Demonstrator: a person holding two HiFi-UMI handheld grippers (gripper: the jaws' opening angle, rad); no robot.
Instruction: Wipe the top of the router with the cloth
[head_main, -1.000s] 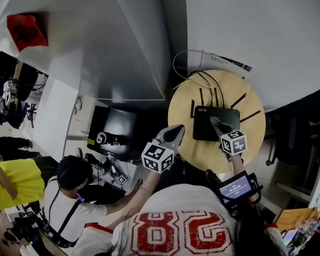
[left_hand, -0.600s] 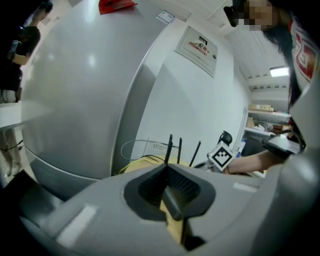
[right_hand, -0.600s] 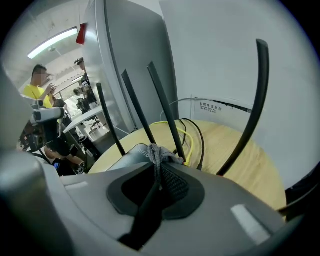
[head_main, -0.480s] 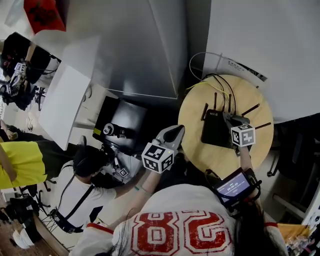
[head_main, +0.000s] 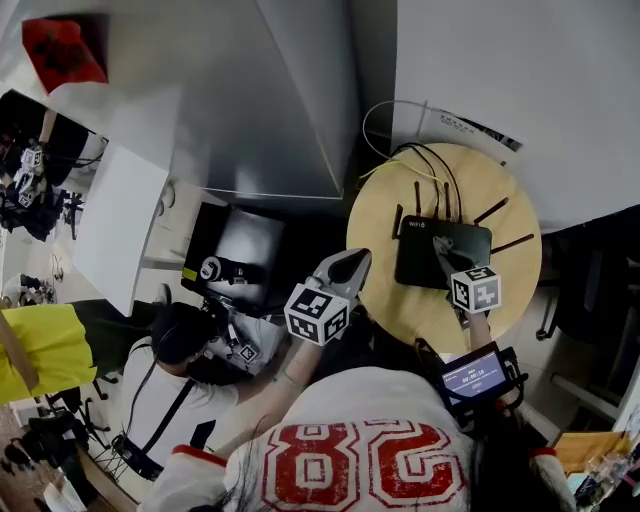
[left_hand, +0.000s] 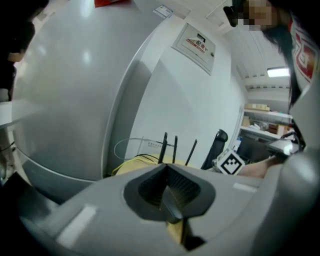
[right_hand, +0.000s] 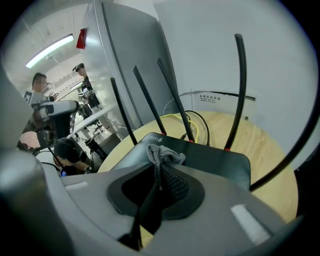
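A black router (head_main: 428, 262) with several upright antennas lies on the round wooden table (head_main: 395, 300); the right gripper view shows its flat top (right_hand: 210, 157). My right gripper (head_main: 444, 252) is shut on a grey cloth (right_hand: 165, 157), whose bunched end rests on the router's top. In the head view the cloth (head_main: 440, 246) shows over the middle of the router. My left gripper (head_main: 343, 270) hangs shut and empty just off the table's left edge, its jaws (left_hand: 167, 197) closed with the antennas (left_hand: 172, 148) beyond.
Black and yellow cables (head_main: 420, 165) run from the router's back over the table's far edge. A large grey rounded housing (head_main: 270, 100) stands left of the table. A seated person (head_main: 170, 380) and dark equipment (head_main: 235, 262) are at lower left.
My right gripper has slid the cloth from the router's right end back toward its middle. The head camera shifted. The left gripper stayed put.
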